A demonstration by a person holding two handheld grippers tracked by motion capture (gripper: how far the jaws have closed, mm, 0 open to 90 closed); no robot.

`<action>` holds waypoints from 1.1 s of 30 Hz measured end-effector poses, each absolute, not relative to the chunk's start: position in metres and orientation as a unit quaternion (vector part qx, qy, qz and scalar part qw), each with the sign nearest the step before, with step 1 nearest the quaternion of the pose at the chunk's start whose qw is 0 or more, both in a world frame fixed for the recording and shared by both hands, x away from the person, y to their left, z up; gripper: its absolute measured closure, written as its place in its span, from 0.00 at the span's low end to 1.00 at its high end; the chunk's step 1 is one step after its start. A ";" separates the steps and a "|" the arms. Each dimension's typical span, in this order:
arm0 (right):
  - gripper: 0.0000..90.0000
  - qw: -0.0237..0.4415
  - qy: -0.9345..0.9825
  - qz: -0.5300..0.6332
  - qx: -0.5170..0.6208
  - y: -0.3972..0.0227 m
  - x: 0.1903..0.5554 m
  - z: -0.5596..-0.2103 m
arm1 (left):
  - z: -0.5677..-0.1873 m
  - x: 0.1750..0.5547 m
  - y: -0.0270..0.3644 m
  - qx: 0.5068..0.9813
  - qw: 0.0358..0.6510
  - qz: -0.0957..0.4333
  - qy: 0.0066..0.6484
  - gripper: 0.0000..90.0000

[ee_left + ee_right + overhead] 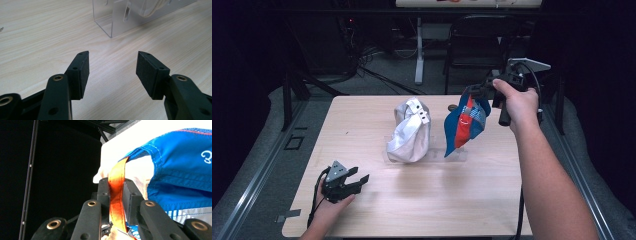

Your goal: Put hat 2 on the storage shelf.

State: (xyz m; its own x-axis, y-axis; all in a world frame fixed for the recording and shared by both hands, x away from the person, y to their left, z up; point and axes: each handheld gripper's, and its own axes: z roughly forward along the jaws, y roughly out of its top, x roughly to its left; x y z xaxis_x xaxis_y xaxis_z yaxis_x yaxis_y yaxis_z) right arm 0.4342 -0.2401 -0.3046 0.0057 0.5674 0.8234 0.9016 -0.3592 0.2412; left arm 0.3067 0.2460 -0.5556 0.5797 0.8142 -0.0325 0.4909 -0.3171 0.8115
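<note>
Left gripper (360, 181): rests low on the wooden table (362, 125) at its near left, jaws wide apart, nothing between them.
Clear acrylic stand (110, 23): just ahead of the left gripper.
White bag (409, 132): mid-table, on the stand.
Blue-and-red bag (465, 124): hangs above the table, right of the white bag.
Right gripper (116, 195): raised, jaws clamped on the bag's orange strap (116, 182).

Left gripper (360, 180) sits low at the near-left corner of the bench (422, 200), held in the left hand (329, 206) that comes in from the bottom edge. Its fingers (80, 72) are spread wide with nothing between them, pointing across the bench. The right arm reaches way forward, forearm stretched out, and the right hand (518, 102) is wrapped round the handle up in the air. The right gripper (472, 91) has its fingers (103, 195) clamped tight on an orange strap (116, 192).
</note>
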 end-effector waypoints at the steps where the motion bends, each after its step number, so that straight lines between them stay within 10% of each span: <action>1: 0.87 0.183 -0.534 -0.459 -0.686 -0.239 0.435 -0.306 | -0.556 0.307 0.246 0.787 0.412 0.196 0.414 0.50; 33: 0.86 0.182 -0.569 -0.419 -0.684 -0.227 0.430 -0.347 | -0.555 0.306 0.247 0.786 0.412 0.200 0.415 0.50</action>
State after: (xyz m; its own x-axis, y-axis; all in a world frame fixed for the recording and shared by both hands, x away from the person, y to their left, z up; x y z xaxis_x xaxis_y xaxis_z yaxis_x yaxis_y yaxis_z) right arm 0.4304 -0.2266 -0.3468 0.0009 0.6255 0.7802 0.9303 -0.2867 0.2288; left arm 0.3062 0.2470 -0.5552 0.5748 0.8179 -0.0274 0.4886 -0.3161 0.8133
